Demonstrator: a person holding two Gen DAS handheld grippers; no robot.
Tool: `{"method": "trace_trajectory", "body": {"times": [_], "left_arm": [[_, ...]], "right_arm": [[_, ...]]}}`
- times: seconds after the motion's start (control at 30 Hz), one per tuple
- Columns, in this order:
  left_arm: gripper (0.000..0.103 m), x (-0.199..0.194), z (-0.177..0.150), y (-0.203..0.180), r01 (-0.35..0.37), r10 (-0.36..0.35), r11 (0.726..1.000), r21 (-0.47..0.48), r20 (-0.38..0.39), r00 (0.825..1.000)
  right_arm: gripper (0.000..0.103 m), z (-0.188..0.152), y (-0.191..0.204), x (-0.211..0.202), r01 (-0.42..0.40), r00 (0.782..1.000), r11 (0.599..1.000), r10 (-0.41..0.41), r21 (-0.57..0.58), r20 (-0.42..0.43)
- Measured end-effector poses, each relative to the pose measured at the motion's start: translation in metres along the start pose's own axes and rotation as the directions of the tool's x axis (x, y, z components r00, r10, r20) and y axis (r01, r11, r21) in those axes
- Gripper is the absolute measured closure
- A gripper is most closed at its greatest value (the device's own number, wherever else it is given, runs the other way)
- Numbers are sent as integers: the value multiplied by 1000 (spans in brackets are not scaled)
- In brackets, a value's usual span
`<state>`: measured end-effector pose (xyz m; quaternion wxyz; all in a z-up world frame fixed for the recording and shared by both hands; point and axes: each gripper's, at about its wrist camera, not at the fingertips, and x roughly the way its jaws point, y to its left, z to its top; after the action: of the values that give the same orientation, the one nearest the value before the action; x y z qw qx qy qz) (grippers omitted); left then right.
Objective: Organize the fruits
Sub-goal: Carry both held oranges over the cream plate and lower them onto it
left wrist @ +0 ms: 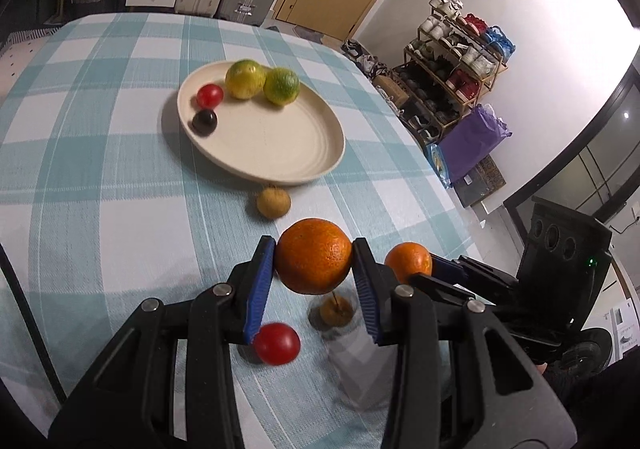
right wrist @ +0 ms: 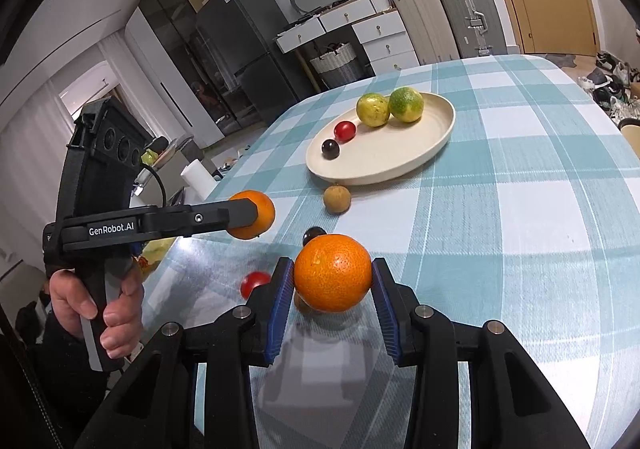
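Each hand-held gripper clamps a round orange: the left hand-held gripper on the larger orange, the right hand-held gripper on another orange, both above the checked teal-and-white tabletop. Beneath lie a red cherry tomato and brown longan. Beyond, a cream round plate holds two green-yellow citrus fruits, and the left tool reads "GenRobot.AI".
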<state>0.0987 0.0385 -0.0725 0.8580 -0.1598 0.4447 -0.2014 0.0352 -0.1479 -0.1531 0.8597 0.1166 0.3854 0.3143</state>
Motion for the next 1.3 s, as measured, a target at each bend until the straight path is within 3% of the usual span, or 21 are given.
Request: {"method": "trace_trajectory", "body": {"times": [0.87,1.3], "left_arm": [[67,27,100,17,-11,11,1000,-1,69,998],[67,76,139,54,5,0,995,-99,50,999]], "right_arm": [[63,101,-9,41,34,995,996,-27,-79,91],[63,148,-29,95,52,996,998,-50,-37,70]]}}
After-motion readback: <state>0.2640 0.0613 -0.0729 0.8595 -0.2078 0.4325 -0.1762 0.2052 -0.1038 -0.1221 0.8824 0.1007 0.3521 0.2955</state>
